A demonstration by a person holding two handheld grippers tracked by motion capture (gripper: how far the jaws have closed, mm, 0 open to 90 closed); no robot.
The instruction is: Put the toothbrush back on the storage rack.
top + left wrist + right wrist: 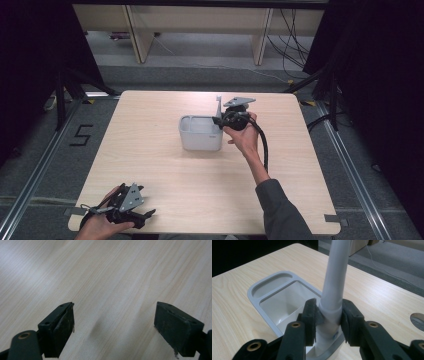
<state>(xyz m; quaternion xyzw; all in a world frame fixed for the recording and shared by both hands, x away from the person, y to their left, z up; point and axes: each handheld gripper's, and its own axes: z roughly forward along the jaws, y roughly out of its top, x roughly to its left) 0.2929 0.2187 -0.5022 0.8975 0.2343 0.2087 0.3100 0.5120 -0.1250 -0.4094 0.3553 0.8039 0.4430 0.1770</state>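
Two black handheld grippers, one grey sleeve

The right gripper (218, 120) carries a grey three-cornered plate and trails a thick black cable past a grey sleeve (280, 212); the left gripper (148, 218) wears the same plate, and its black jaws have brass-ringed pivots, small screw holes and scuffed pads.
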